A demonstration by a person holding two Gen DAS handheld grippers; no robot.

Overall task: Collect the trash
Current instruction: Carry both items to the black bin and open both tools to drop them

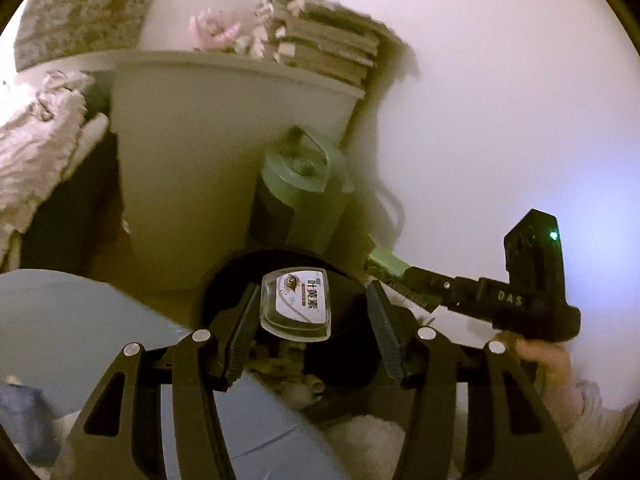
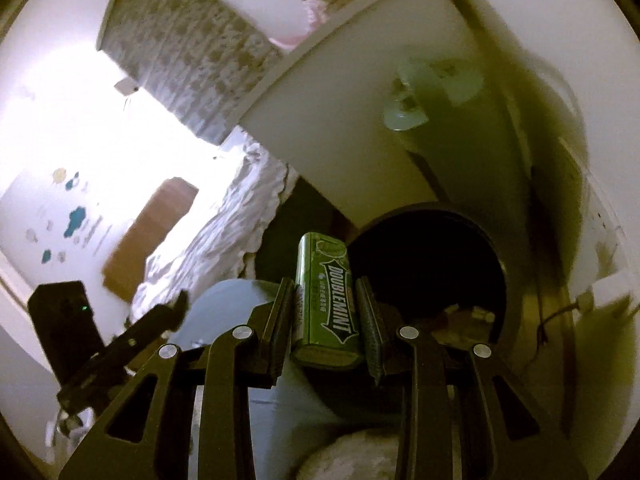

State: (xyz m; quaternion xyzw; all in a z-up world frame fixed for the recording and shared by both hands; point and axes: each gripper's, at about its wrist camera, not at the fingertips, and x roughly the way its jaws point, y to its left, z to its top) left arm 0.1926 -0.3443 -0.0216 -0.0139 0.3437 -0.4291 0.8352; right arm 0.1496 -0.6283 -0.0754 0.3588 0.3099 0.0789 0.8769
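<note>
Left wrist view: the left gripper (image 1: pixel 314 312) holds a small clear plastic box with a white printed label (image 1: pixel 295 305) at lower centre. The box seems pinched between the ribbed fingers (image 1: pixel 243 322), though a dark gap shows on its right side, so I cannot be sure the right pad touches. Directly behind it gapes the round black trash bin (image 1: pixel 344 280), beside a green lidded flask (image 1: pixel 304 184) and a white cabinet (image 1: pixel 192 140).

In the right wrist view, the right gripper (image 2: pixel 326 312) clamps a green Doublemint gum tin (image 2: pixel 326 300), standing upright at centre. The bin's dark mouth (image 2: pixel 428 264) lies just right of it, with scraps already inside.

Judged from this, both pieces are at the drop-off step. Next, each gripper needs carrying over the bin's opening and spreading its fingers, one after the other so they do not collide.
</note>
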